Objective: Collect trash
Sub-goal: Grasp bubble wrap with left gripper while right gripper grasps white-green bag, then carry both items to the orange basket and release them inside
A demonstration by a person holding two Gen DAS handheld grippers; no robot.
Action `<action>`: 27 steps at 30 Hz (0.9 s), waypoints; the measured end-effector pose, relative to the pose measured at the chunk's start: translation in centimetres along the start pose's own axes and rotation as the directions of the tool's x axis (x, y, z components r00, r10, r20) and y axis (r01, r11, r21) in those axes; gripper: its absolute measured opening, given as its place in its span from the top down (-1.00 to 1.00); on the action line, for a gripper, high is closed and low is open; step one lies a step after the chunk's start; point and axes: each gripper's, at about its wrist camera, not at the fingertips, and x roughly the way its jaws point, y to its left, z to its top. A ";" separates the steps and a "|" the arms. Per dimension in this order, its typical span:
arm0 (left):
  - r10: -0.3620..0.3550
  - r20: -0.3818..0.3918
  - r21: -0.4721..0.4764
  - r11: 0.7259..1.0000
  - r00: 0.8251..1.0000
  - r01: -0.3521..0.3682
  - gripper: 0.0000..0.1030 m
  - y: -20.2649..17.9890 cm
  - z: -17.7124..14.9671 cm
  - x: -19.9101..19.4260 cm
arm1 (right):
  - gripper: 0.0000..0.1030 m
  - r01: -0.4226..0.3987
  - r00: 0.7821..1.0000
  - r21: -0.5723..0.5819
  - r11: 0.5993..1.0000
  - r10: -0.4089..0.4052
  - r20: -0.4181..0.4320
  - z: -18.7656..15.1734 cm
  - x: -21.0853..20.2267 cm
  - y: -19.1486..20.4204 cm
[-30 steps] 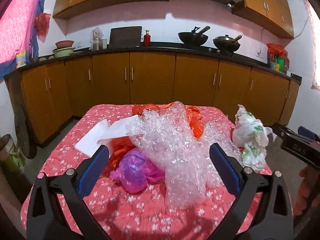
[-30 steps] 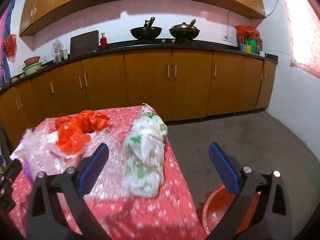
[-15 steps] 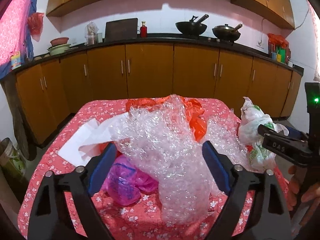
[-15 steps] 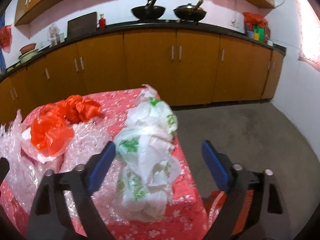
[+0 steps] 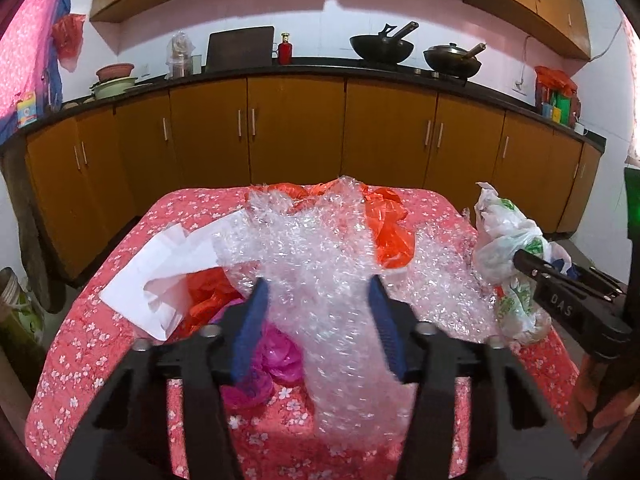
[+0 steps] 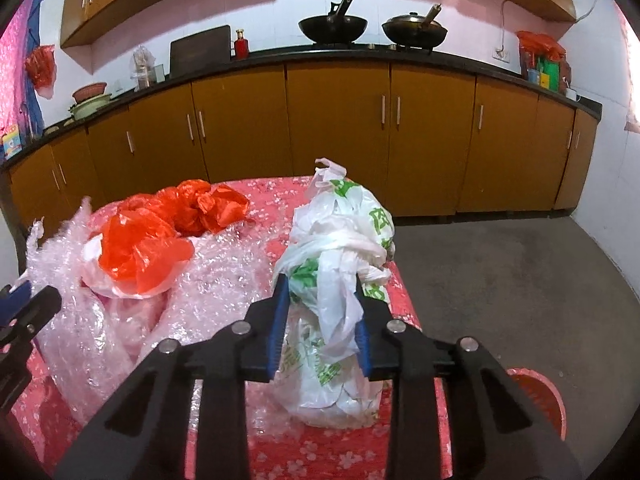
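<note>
Now, left wrist view: left gripper (image 5: 318, 328) pinches the bubble wrap (image 5: 320, 264), heaped mid-table on the red floral cloth (image 5: 100, 320).
Right wrist view: right gripper (image 6: 320, 328) grips the white-and-green plastic bag (image 6: 340, 248) at the table's right edge.

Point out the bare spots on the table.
Bare red floral tablecloth shows left of the white paper sheet, and along the near edge below the pink plastic bag. The middle is crowded with clear bubble wrap and orange bags.
</note>
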 end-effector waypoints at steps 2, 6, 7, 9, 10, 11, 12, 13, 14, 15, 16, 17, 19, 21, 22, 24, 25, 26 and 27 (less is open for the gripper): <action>-0.011 -0.002 0.003 1.000 1.000 0.011 0.43 0.0 0.1 0.1 | 0.45 -0.005 1.000 0.004 1.000 0.005 0.006 0.1 -0.2 -0.1; -0.031 0.021 0.016 0.999 0.999 0.030 0.62 0.1 0.3 -0.5 | 0.47 -0.013 1.000 0.001 1.000 0.013 0.018 0.0 -0.8 -0.3; -0.034 0.029 0.021 0.999 0.999 0.034 0.64 0.1 0.4 -0.7 | 0.47 -0.014 1.000 0.000 1.000 0.014 0.024 0.1 -1.0 -0.2; -0.042 0.044 0.023 0.999 0.998 0.041 0.66 0.2 0.6 -1.1 | 0.48 -0.020 0.999 0.002 1.000 0.020 0.032 0.2 -1.4 -0.3; -0.045 0.051 0.025 0.999 0.998 0.044 0.67 0.3 0.7 -1.3 | 0.49 -0.024 0.999 0.005 1.000 0.024 0.037 0.2 -1.6 -0.3; -0.048 0.056 0.025 0.999 0.997 0.047 0.67 0.3 0.8 -1.4 | 0.49 -0.028 0.999 0.006 1.000 0.027 0.042 0.2 -1.9 -0.3; -0.049 0.062 0.023 0.999 0.997 0.048 0.68 0.4 1.0 -1.6 | 0.49 -0.031 0.999 0.007 0.999 0.031 0.045 0.3 -2.1 -0.4; -0.050 0.066 0.019 0.999 0.997 0.049 0.68 0.5 1.1 -1.8 | 0.49 -0.036 0.998 0.007 0.999 0.035 0.051 0.3 -2.4 -0.4; -0.052 0.070 0.016 0.999 0.996 0.051 0.68 0.6 1.3 -1.9 | 0.50 -0.039 0.998 0.006 0.999 0.038 0.057 0.4 -2.7 -0.3; -0.053 0.074 0.010 0.999 0.996 0.052 0.68 0.8 1.5 -2.1 | 0.50 -0.043 0.997 0.004 0.999 0.043 0.064 0.5 -3.1 -0.3; -0.053 0.081 0.004 0.999 0.995 0.052 0.68 1.0 1.8 -2.4 | 0.50 -0.048 0.996 0.003 0.999 0.048 0.069 0.6 -3.4 -0.2; -0.052 0.086 0.000 0.999 0.995 0.052 0.68 1.1 2.0 -2.5 | 0.50 -0.052 0.996 0.001 0.999 0.052 0.074 0.7 -3.7 -0.2; -0.048 0.101 -0.008 0.999 0.994 0.049 0.68 1.5 2.5 -3.0 | 0.50 -0.062 0.994 0.002 0.998 0.062 0.086 0.9 -4.3 -0.1; -0.038 0.113 -0.011 0.999 0.993 0.039 0.68 1.9 2.9 -3.3 | 0.50 -0.068 0.993 0.002 0.998 0.067 0.097 1.0 -4.9 0.0; -0.034 0.118 -0.012 0.999 0.992 0.036 0.68 2.0 3.0 -3.5 | 0.50 -0.071 0.992 0.001 0.997 0.071 0.103 1.1 -5.2 0.0; -0.025 0.129 -0.013 1.000 0.991 0.027 0.68 2.2 3.3 -3.8 | 0.50 -0.075 0.991 0.001 0.997 0.075 0.112 1.2 -5.6 -0.2; -0.020 0.135 -0.015 1.000 0.991 0.022 0.68 2.3 3.5 -4.0 | 0.50 -0.077 0.990 0.001 0.997 0.076 0.119 1.3 -6.0 -0.3; -0.019 0.138 -0.018 1.000 0.990 0.022 0.68 2.4 3.7 -4.1 | 0.50 -0.080 0.989 0.001 0.997 0.079 0.125 1.4 -6.4 -0.4; -0.019 0.141 -0.023 0.999 0.990 0.023 0.68 2.5 3.9 -4.3 | 0.50 -0.081 0.988 0.001 0.997 0.080 0.131 1.4 -6.6 -0.5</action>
